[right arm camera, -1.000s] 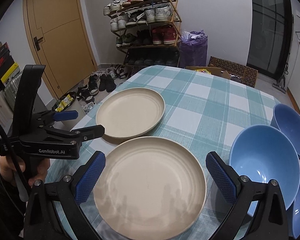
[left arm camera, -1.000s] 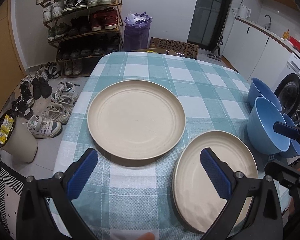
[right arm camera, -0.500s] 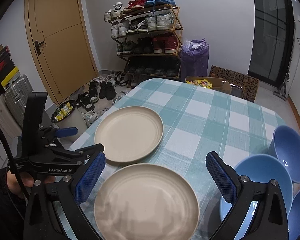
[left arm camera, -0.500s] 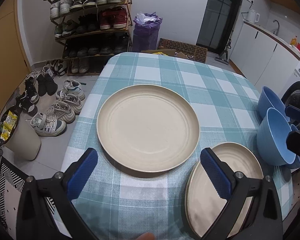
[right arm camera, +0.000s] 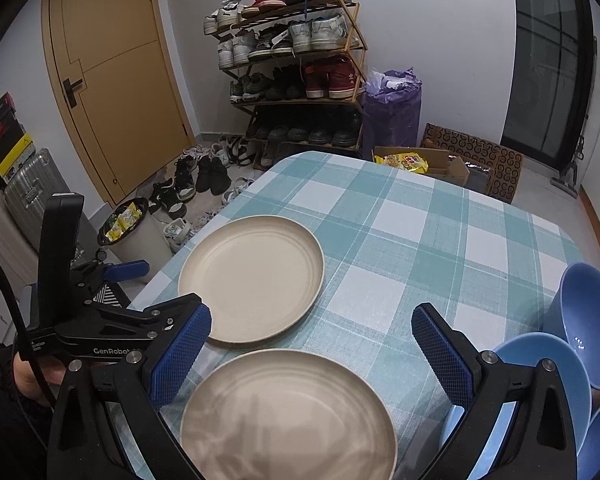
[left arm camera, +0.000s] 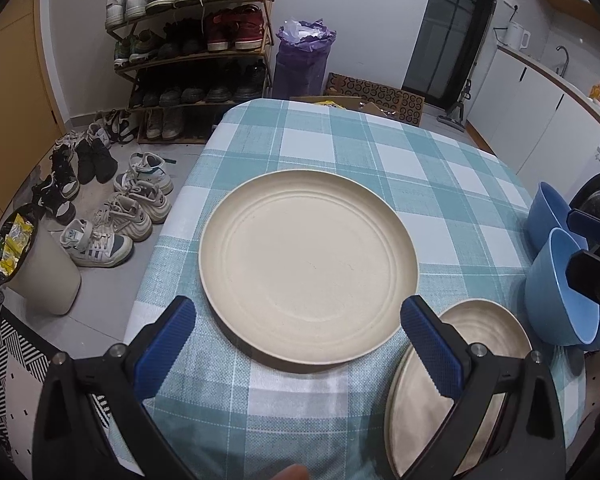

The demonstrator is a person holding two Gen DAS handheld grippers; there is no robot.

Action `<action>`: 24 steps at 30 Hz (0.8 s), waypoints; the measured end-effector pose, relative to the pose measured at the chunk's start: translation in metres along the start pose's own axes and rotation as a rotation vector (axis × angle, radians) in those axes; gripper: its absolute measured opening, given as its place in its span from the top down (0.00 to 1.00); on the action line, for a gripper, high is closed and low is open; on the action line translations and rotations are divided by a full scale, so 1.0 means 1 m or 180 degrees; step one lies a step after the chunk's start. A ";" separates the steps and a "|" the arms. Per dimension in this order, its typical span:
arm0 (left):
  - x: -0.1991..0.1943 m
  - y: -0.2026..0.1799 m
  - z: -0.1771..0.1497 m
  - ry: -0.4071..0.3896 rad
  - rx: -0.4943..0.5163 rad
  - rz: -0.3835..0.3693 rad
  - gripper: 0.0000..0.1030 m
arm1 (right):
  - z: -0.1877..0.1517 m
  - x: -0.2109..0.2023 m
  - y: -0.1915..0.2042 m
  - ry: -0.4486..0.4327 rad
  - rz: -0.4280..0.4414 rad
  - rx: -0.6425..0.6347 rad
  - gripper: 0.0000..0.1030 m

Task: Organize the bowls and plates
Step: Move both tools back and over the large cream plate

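So with both sets of fingers (left arm camera: 432,348) spread empty, we'd pinch the near plate (right arm camera: 288,412) by its rim, then stack it on the far plate (left arm camera: 308,264).

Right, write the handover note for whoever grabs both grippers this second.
Left gripper: open, empty, hovering at the near edge of the far beige plate.
Right gripper: open, empty, above the near beige plate.
Both plates lie flat and apart on the checked tablecloth. Three blue bowls sit at the table's right edge, seemingly overlapping, not properly nested.
Done: nothing stacked.
Left: stack one plate on the other, then nest the bowls.
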State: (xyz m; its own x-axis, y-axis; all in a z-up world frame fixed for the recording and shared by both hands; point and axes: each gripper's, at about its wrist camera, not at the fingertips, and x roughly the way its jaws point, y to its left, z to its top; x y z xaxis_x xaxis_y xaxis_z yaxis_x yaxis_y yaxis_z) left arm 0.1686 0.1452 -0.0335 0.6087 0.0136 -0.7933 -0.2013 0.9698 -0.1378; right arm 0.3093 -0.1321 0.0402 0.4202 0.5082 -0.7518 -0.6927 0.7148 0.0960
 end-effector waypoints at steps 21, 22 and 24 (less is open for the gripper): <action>0.021 0.032 -0.002 0.0132 -0.0073 0.0137 0.00 | 0.013 0.053 0.008 0.0304 -0.0030 -0.0024 0.01; 0.023 0.033 -0.002 0.0149 -0.0075 0.0146 0.00 | 0.013 0.057 0.008 0.0328 -0.0028 -0.0022 0.01; 0.027 0.034 -0.002 0.0169 -0.0084 0.0170 0.00 | 0.012 0.064 0.008 0.0376 -0.0033 -0.0015 0.01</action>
State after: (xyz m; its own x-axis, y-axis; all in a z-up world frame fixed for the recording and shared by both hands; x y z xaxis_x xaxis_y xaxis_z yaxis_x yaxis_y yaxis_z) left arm 0.1767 0.1779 -0.0604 0.5550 0.0516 -0.8303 -0.2530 0.9613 -0.1094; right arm 0.3379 -0.0883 0.0004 0.3555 0.4403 -0.8245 -0.6915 0.7173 0.0849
